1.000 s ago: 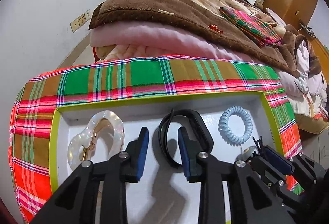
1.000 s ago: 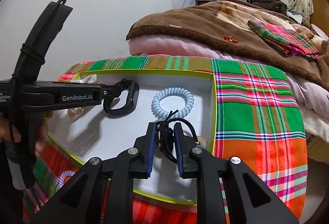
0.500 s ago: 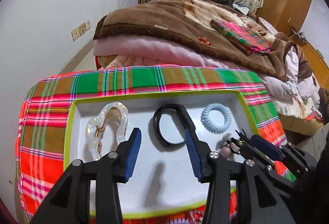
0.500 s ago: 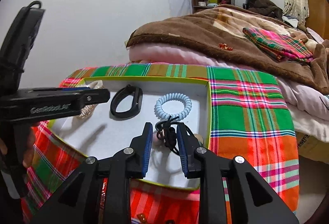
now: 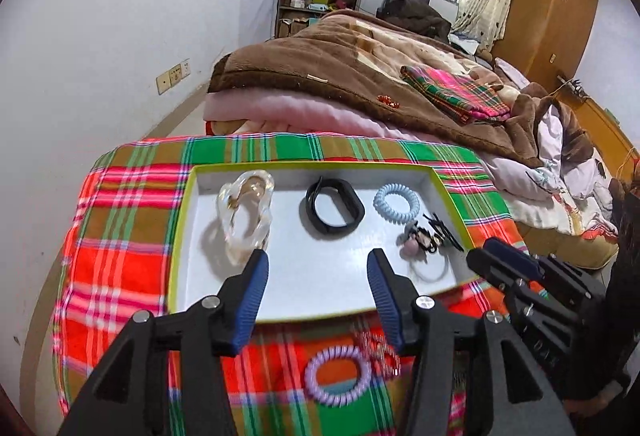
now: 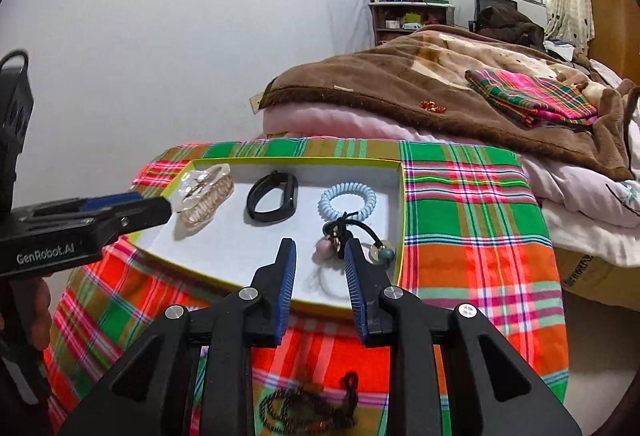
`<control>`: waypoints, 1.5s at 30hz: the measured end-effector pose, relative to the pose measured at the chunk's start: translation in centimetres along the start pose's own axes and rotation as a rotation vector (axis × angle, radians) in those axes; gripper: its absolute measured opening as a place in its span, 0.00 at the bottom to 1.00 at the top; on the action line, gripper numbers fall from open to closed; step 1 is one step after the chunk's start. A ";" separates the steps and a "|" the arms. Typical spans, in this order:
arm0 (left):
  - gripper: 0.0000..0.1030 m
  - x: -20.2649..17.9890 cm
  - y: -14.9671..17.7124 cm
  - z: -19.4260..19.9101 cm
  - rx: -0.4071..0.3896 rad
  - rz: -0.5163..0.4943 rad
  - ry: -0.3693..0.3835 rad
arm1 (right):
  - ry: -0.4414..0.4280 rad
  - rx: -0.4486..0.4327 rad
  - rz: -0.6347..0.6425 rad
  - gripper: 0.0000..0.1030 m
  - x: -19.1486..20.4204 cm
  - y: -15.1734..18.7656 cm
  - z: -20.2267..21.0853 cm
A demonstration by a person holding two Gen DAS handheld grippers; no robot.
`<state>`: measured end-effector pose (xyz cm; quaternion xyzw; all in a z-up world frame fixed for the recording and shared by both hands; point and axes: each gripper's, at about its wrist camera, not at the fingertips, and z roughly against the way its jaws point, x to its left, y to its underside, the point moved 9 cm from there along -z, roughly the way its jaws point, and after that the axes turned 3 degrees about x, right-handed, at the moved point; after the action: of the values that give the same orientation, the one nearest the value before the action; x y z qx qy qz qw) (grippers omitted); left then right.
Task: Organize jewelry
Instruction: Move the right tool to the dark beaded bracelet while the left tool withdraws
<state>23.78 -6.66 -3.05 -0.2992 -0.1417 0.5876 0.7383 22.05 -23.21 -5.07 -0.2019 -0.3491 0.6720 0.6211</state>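
A white tray with a yellow-green rim (image 5: 312,166) (image 6: 401,220) lies on a plaid cloth. In it lie a clear hair claw (image 5: 246,214) (image 6: 204,192), a black band (image 5: 334,206) (image 6: 273,197), a light blue coil hair tie (image 5: 396,203) (image 6: 347,201) and a black hair tie with beads (image 5: 426,238) (image 6: 348,238). My left gripper (image 5: 318,260) is open and empty above the tray's near part. My right gripper (image 6: 320,250) is open and empty, just short of the beaded hair tie. A purple coil tie (image 5: 338,376) and a red chain (image 5: 378,350) lie on the cloth before the tray. A dark bead chain (image 6: 308,410) lies there too.
The cloth covers a small table (image 5: 120,236) next to a bed with a brown blanket (image 5: 360,68) and a folded plaid cloth (image 5: 456,92). A white wall (image 5: 100,36) stands at the left. The right gripper's body shows in the left view (image 5: 532,284).
Both grippers have pulled back and up from the tray. The right gripper has opened and let go of the black beaded hair tie, which now lies in the tray. The left jaws have widened.
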 end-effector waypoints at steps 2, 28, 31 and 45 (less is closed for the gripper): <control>0.53 0.2 0.8 0.7 -0.006 0.008 0.009 | 0.003 -0.004 0.001 0.25 -0.1 0.4 0.7; 0.58 4.5 10.2 4.4 -0.018 0.126 0.073 | 0.032 0.109 -0.078 0.50 -1.8 9.2 2.1; 0.58 4.4 10.5 4.5 -0.017 0.129 0.078 | 0.037 0.125 -0.083 0.50 -1.7 9.6 1.7; 0.58 4.8 12.0 3.8 0.012 0.138 0.081 | 0.043 0.154 -0.078 0.45 -0.9 10.4 0.5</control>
<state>13.55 0.54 -8.02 -0.3274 -0.0872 0.6253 0.7031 14.61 -24.04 -12.31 -0.1543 -0.2907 0.6675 0.6679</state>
